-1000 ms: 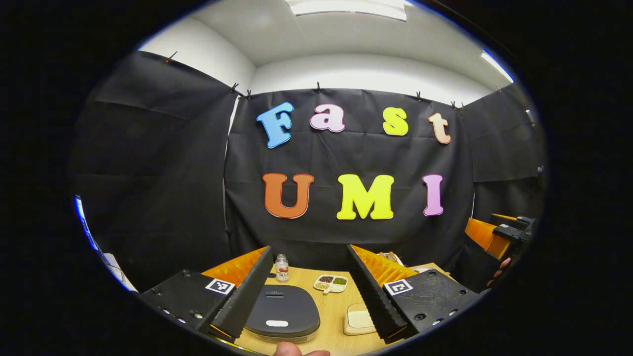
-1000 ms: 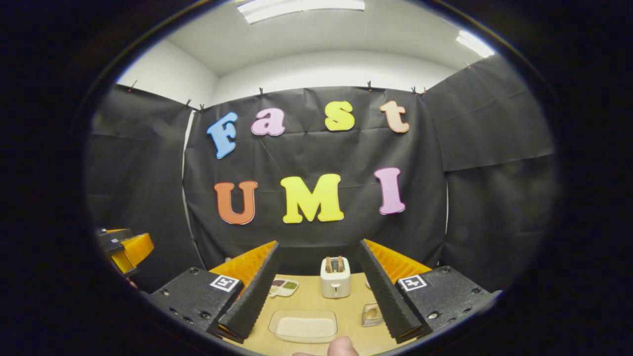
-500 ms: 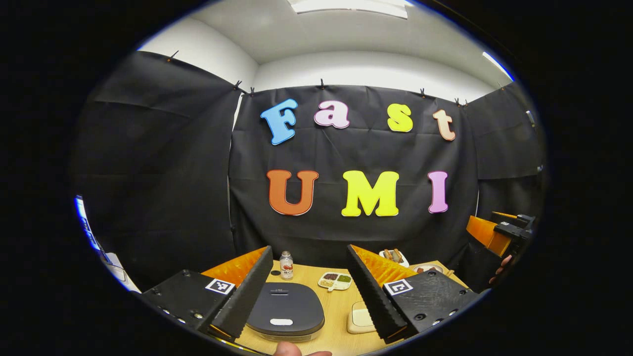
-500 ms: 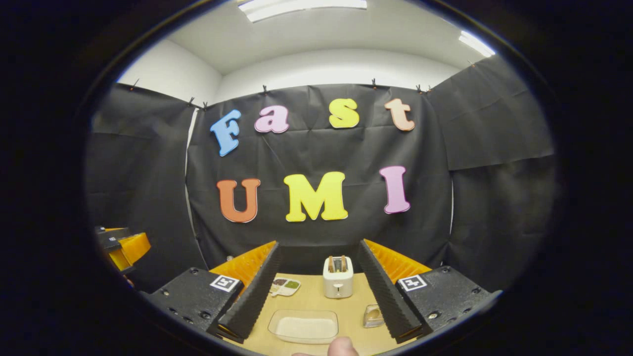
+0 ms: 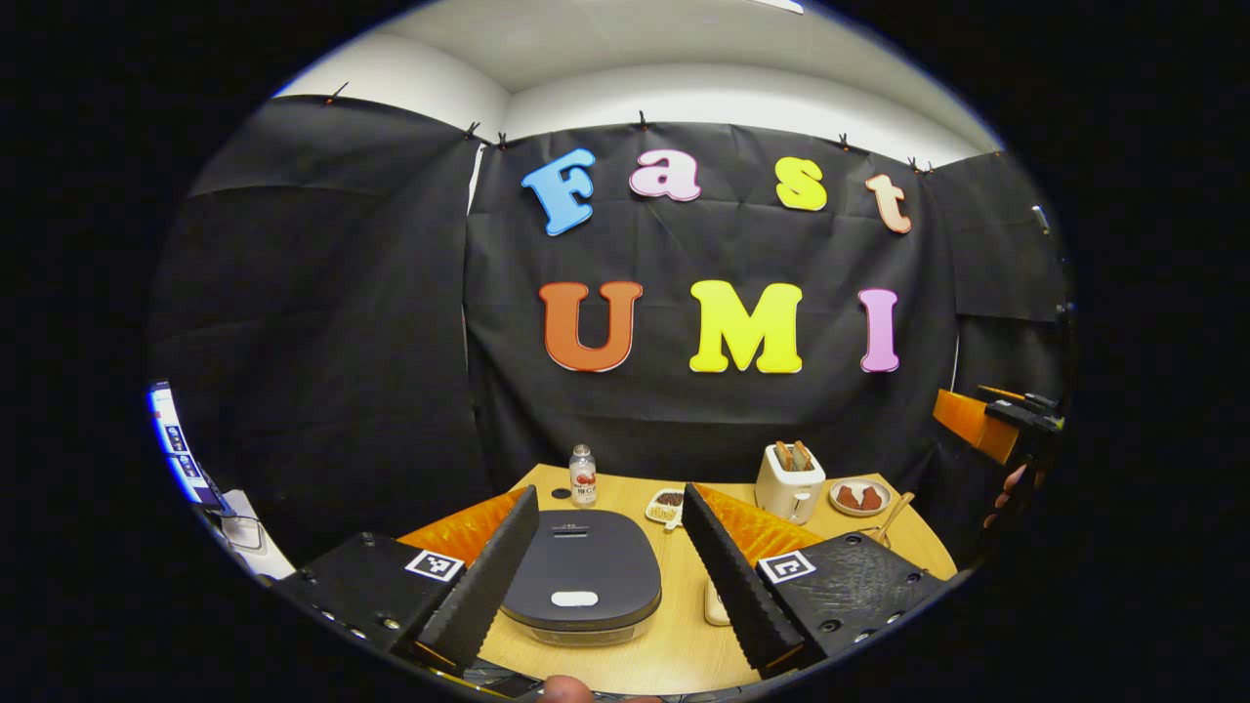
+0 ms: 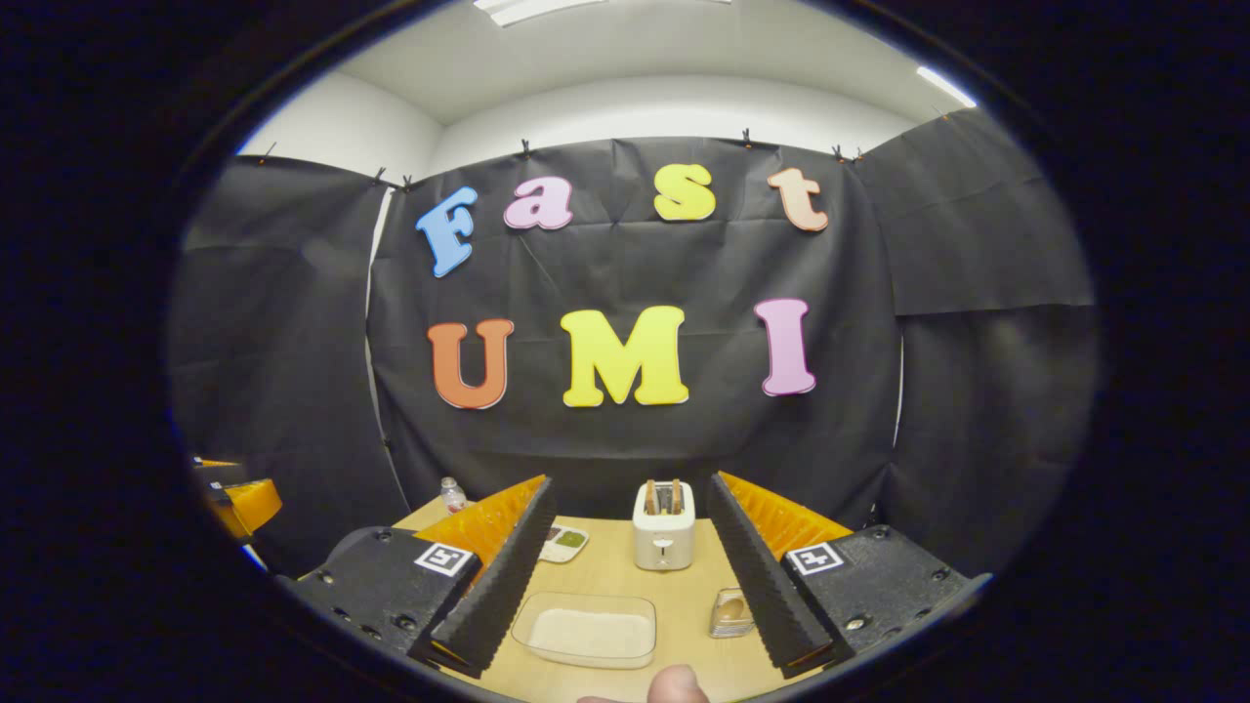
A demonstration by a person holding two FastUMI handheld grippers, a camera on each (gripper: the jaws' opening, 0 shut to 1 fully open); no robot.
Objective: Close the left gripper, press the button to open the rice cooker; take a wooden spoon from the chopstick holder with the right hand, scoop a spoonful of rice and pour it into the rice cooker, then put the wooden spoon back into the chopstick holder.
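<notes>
The dark grey rice cooker [image 5: 584, 576] sits shut on the wooden table, its pale button [image 5: 574, 599] on the near side of the lid. My left gripper [image 5: 610, 494] hangs open above it, the fingers framing the lid without touching. A clear tray of rice [image 6: 589, 631] lies between the fingers of my right gripper [image 6: 630, 480], which is open and holds nothing. A small chopstick holder [image 6: 730, 613] stands just right of the tray. In the left gripper view a thin wooden spoon handle [image 5: 895, 512] leans up at the table's right.
A white toaster [image 6: 663, 525] stands at the back, with a small bottle [image 5: 583, 475], a divided dish [image 5: 666, 506] and a plate of brown pieces [image 5: 859, 497]. The right gripper [image 5: 994, 422] and the hand holding it show far right; the left gripper [image 6: 234, 498] shows far left.
Both views have tipped downward, so more of the table shows. The rice cooker now sits fuller between the left fingers. Neither gripper has changed its opening.
</notes>
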